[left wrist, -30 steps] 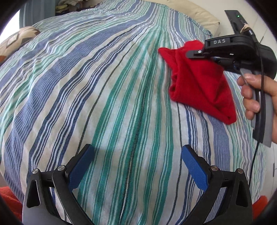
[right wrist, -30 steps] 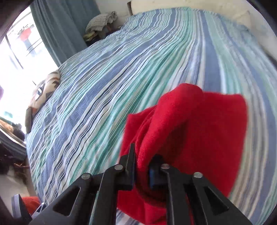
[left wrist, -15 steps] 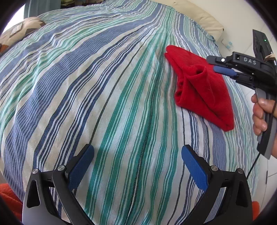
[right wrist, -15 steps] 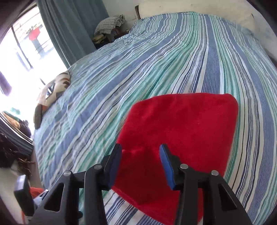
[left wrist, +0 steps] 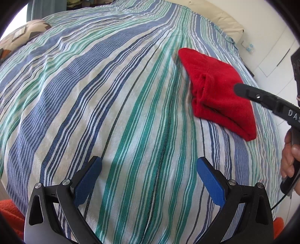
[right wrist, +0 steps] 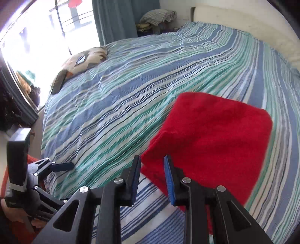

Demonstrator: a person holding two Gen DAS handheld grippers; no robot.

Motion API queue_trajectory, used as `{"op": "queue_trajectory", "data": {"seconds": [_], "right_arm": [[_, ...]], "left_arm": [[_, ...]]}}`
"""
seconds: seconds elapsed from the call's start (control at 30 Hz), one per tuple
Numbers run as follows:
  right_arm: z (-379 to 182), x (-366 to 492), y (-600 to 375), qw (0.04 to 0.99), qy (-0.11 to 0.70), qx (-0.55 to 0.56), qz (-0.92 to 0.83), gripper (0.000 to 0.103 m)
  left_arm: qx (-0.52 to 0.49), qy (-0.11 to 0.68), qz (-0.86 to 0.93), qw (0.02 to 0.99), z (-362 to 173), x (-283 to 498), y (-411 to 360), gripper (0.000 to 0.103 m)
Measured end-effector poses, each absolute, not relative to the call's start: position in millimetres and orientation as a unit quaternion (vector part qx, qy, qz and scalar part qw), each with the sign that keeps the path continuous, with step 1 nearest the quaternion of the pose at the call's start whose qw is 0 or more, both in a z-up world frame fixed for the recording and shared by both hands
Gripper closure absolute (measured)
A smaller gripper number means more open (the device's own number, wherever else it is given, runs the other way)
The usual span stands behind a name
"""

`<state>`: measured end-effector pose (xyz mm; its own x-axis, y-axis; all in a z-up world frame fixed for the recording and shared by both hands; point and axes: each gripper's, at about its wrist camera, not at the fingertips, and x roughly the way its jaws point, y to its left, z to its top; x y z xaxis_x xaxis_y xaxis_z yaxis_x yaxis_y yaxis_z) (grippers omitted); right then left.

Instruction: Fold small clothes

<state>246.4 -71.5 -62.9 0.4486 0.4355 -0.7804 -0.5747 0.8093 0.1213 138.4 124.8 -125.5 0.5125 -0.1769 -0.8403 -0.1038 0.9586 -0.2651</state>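
A folded red cloth (left wrist: 219, 90) lies flat on the striped bedspread (left wrist: 112, 93), far right in the left wrist view. In the right wrist view the red cloth (right wrist: 211, 138) sits just beyond my fingertips. My right gripper (right wrist: 152, 165) is open with a narrow gap and empty, hovering at the cloth's near corner. It also shows in the left wrist view (left wrist: 241, 90) over the cloth's right side. My left gripper (left wrist: 149, 167) is wide open and empty over bare bedspread, well short of the cloth. It also shows in the right wrist view (right wrist: 61, 166).
A patterned cushion (right wrist: 84, 60) lies at the bed's far left edge, by the window and teal curtain (right wrist: 116, 20). A beige pillow (left wrist: 215, 16) sits at the head. Orange fabric (left wrist: 9, 215) shows below the bed's near edge. A white wall lies right of the bed.
My right gripper opened and let go of the red cloth, which dropped flat onto the bed. The right gripper then drew back toward the cloth's near corner. My left gripper stayed open.
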Motion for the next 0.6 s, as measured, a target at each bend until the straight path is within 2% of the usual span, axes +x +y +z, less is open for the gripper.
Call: {"op": "queue_trajectory", "data": {"seconds": [0.13,0.27,0.4,0.47,0.53,0.6], "right_arm": [[-60.2,251.1,-128.7,0.869,0.439,-0.033,0.223,0.077],[-126.3,247.4,-148.2,0.824,0.533,-0.040,0.189,0.077],[-132.6,213.2,-153.6,0.839,0.510,-0.005,0.188,0.077],[-127.7,192.2,-158.5,0.847,0.503,0.019,0.170,0.071],[-121.6,163.9,-163.6,0.866,0.476,0.019,0.150,0.049],[-118.6,137.9,-170.9,0.880,0.456,0.023,0.133,0.043]], "left_arm": [[-0.138,0.493,-0.019,0.859,-126.5,138.9,123.7,0.002],[-0.114,0.494,-0.011,0.862,-129.5,139.8,116.1,0.002],[-0.066,0.493,-0.005,0.868,-135.1,137.0,106.3,0.002],[-0.046,0.492,0.000,0.869,-136.4,137.1,101.0,0.001],[-0.041,0.492,0.002,0.869,-137.1,137.9,99.1,0.001],[-0.043,0.492,0.003,0.869,-137.1,138.3,99.3,0.001]]}}
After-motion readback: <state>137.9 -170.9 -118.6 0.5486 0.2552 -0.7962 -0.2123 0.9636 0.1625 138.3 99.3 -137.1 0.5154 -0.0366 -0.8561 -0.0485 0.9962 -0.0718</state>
